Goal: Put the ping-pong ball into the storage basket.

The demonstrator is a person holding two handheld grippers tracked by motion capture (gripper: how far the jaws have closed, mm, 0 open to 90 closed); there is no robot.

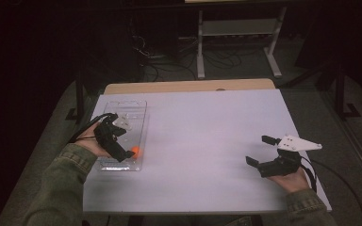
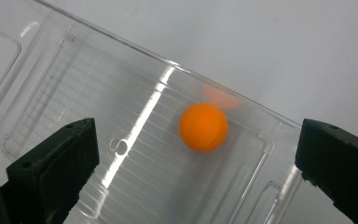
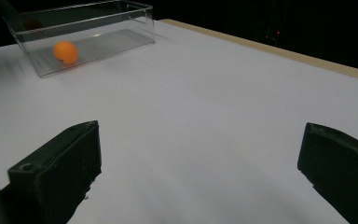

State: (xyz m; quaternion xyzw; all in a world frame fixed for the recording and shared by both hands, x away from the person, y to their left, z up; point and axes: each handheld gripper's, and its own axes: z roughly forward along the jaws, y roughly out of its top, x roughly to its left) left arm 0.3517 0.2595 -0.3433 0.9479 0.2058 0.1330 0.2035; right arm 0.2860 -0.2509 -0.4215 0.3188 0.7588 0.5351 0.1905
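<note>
Hovering over clear tray [image 1: 122, 109], left tool [image 1: 122, 153] gapes above orange ball [image 1: 137, 151]; right tool [image 1: 260, 151] gapes.

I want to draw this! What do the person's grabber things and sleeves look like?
Both grippers are black with two chunky jaws. The right gripper has a grey three-cornered plate on top. Black cables trail from each. The person wears olive-green sleeves.

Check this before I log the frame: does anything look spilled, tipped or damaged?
Nothing stands out. The orange ball sits inside the upright clear tray, and both tools, left and right, are open.
</note>
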